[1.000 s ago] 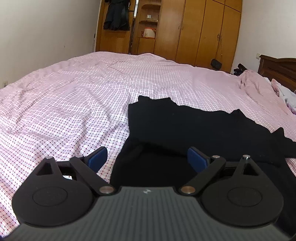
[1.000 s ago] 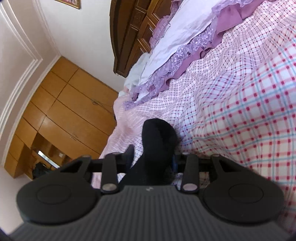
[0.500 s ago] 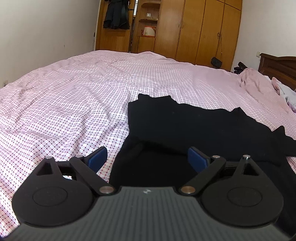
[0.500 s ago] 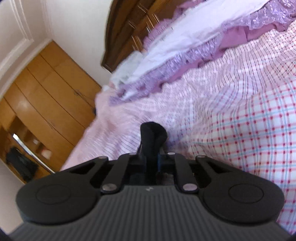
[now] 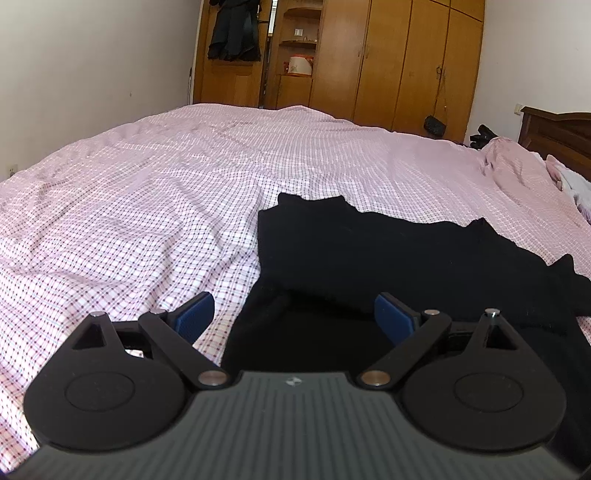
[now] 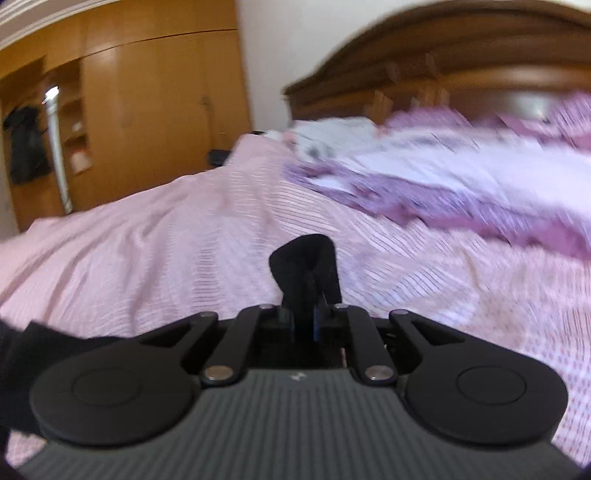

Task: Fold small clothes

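Big bed [image 5: 184, 206] with a pink checked sheet, wooden wardrobe [image 5: 399, 62] along the far wall, small black bag [image 5: 434, 126] hanging off it, dark headboard [image 6: 461, 66], purple frilly bedding [image 6: 461, 184] piled up.

Counts: 1 black garment [image 5: 388, 258], partly folded, on 1 bed w/ 1 pink checked sheet [image 5: 147, 206]. 2 grippers: left gripper [image 5: 294, 314] w/ 2 blue pads, spread apart; right gripper [image 6: 303, 325] clamped on 1 bunch of the black cloth. 1 wooden wardrobe [image 5: 399, 62], 1 dark headboard [image 6: 461, 62], 1 small black bag [image 5: 434, 126] hanging, 1 dark coat [image 5: 233, 33] hanging.
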`<control>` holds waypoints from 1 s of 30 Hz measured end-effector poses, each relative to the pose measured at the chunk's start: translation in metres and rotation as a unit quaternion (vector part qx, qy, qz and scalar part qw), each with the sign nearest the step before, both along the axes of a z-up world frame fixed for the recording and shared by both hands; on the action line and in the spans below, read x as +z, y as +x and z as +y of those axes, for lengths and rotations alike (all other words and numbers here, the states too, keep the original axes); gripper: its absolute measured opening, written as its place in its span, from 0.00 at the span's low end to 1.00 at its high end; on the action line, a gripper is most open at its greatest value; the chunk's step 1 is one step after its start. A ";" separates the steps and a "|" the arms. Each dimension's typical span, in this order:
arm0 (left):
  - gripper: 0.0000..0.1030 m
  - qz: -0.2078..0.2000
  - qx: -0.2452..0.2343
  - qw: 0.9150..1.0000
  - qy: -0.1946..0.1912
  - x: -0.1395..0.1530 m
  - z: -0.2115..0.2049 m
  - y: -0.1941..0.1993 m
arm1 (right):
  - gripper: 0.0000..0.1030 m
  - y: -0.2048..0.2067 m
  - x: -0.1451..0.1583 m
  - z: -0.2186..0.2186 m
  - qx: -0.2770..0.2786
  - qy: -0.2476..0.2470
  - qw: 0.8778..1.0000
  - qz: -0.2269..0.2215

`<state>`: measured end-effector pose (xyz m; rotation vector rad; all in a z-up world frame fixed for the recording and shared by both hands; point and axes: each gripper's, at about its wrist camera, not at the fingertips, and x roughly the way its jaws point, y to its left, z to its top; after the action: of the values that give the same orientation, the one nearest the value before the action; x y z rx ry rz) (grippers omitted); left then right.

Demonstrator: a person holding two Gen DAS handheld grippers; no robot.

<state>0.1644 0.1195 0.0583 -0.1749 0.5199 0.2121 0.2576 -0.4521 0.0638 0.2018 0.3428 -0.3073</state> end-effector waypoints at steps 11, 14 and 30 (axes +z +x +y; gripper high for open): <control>0.93 -0.002 -0.003 1.000 0.002 0.002 -0.001 0.005 | 0.11 0.004 0.027 0.059 0.040 -0.054 0.998 -0.012; 0.93 -0.002 -0.003 1.000 0.000 0.003 -0.001 0.005 | 0.11 0.008 0.033 0.072 0.052 -0.055 0.997 -0.018; 0.93 -0.004 -0.003 1.000 -0.001 0.004 0.004 0.003 | 0.11 0.017 0.057 0.163 0.104 -0.050 0.993 -0.026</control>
<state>0.1673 0.1233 0.0628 -0.1755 0.5131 0.2044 0.2742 -0.2890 0.1204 0.0749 0.2931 -0.1121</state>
